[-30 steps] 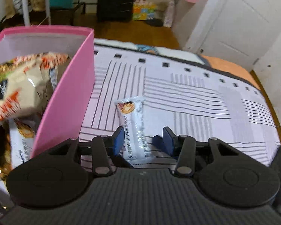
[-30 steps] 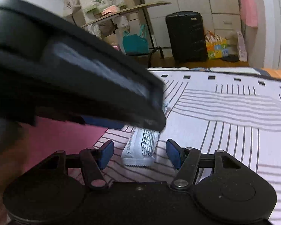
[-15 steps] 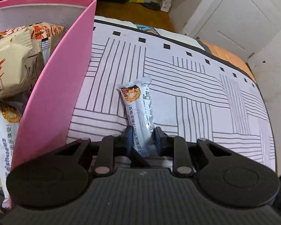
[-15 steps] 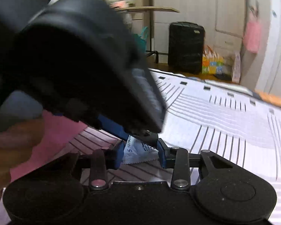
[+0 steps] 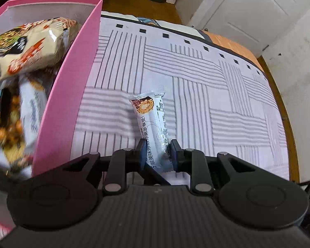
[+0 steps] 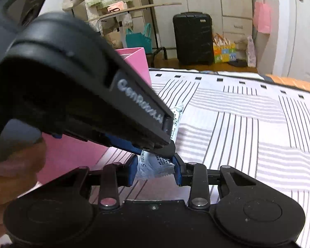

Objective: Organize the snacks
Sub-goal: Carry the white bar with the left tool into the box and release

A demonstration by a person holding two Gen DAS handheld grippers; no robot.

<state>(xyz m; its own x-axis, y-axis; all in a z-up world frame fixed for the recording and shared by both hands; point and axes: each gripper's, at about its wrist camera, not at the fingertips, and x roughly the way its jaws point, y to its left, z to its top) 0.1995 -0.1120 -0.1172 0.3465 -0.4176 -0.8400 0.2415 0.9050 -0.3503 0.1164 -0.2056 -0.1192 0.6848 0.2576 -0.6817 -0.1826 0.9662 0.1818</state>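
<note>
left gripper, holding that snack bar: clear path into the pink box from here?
Probably yes. The left gripper is shut on the snack bar, and the pink box stands just to its left, open-topped. Only the box wall must be cleared; the bags inside leave limited room.

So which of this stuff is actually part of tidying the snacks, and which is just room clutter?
Part of the job:
- white snack bar, pinched at its near end by both the left gripper and right gripper
- pink box, already holding snack bags

Just lying about:
- black suitcase
- teal bag
- striped cloth
</note>
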